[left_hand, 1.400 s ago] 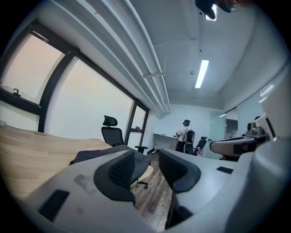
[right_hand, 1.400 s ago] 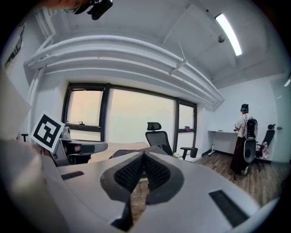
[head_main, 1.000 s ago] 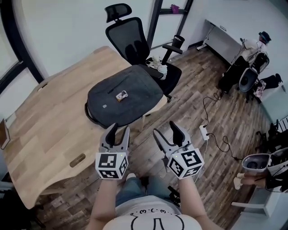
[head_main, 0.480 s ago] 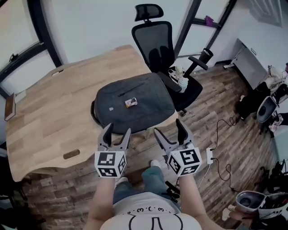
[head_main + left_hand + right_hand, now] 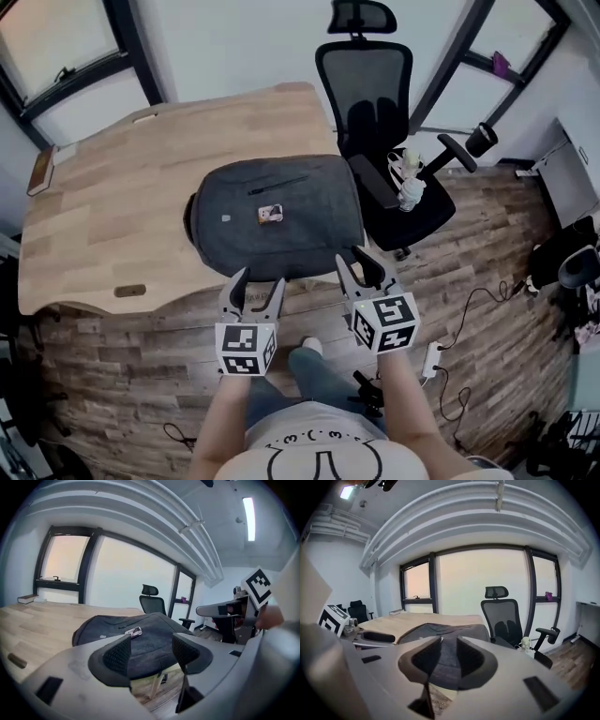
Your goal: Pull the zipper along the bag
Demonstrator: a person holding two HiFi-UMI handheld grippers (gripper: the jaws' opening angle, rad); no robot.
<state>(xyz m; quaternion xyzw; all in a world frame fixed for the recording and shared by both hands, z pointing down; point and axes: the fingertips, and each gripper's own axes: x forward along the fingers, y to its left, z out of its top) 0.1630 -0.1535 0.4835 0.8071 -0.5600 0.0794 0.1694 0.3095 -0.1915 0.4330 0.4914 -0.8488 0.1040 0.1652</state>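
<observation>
A grey bag [image 5: 277, 220] lies on the wooden table [image 5: 112, 216] at its near edge.

Soft daylight from blown-out windows [image 5: 483, 578], ceiling strip light [image 5: 249, 518] glowing, fisheye edges dark

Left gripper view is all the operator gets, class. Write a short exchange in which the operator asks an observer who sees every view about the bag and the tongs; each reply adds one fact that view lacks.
Operator: My left tongs are open and empty, short of the bag. Do the right tongs hold it?
Observer: No. The right tongs are closing with nothing between them; the bag lies beyond.
Operator: I can't make out a zipper.
Observer: The head view shows a dark zipper-like line on the bag's top, beyond the small tag.
</observation>
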